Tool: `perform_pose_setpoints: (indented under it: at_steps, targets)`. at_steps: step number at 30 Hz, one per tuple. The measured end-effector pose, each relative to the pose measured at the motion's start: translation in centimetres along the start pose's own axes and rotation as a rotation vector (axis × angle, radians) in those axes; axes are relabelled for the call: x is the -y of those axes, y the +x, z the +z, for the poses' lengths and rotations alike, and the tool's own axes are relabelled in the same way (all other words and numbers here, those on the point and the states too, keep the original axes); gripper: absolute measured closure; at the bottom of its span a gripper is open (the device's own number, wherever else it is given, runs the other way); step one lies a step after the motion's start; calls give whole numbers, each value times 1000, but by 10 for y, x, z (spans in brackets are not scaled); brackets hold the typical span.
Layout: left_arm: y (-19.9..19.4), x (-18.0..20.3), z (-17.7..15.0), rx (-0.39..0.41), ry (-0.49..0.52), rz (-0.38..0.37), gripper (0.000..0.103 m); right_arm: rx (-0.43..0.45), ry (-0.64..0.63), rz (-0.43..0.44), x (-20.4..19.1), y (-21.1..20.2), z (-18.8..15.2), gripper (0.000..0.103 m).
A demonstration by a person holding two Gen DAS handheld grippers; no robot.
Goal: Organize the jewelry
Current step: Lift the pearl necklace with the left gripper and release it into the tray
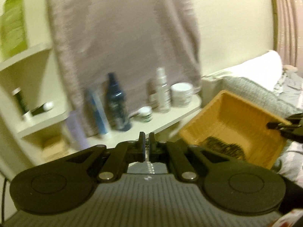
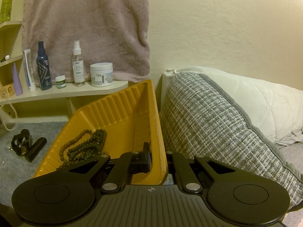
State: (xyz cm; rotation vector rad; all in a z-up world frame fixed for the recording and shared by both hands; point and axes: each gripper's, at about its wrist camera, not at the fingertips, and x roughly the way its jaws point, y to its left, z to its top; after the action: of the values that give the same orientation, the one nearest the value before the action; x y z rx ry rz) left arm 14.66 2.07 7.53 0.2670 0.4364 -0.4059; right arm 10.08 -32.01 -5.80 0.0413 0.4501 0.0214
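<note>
Two grippers are at work, and both have their jaws drawn together. In the right wrist view the right gripper point(image 2: 156, 160) clamps the near right rim of a mustard-yellow plastic tray point(image 2: 121, 111), one finger inside the wall and the other outside it. The tray is held tilted, its long axis running from the lower centre of the frame up to a far corner near the upper middle, and its ribbed floor faces left. A dark beaded necklace point(image 2: 85, 145) lies bunched in the tray's lower left part, its strands trailing toward the lower edge.

In the left wrist view, which is blurred, the left gripper point(image 1: 147, 147) pinches a thin silvery chain point(image 1: 149, 167) that hangs down between its pads toward the lower centre. The same tray sits at centre right there, with the beads as a dark patch on its floor.

Writing is scarce. On the shelf point(image 2: 66, 92) at left, the dark blue spray bottle point(image 2: 44, 70) bears a chevron pattern and small print too fine to read. The clear spray bottle point(image 2: 78, 64), the white jar point(image 2: 101, 74) and the small green-labelled jar point(image 2: 61, 82) also carry labels I cannot make out. Behind them hangs a mauve towel point(image 2: 87, 28). A grey woven cushion point(image 2: 217, 128) fills the right side.
</note>
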Motion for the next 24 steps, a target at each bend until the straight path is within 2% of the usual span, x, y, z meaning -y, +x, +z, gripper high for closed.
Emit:
perform_pose_setpoints:
  at_steps: [7,13,18,24]
  targets:
    - [19,63,26,41,22,-169,101,3,7,5,0,-2,1,98]
    - [39,113,35,32,48,-296,101,3,16,9,2,-2,-1,98]
    - [55,141,30,-11,74,-355,101,4,29,11,3,-1,-2,98]
    - [71,153,15,-67,86,-372,101,1,36,13,5,-1,-3,98]
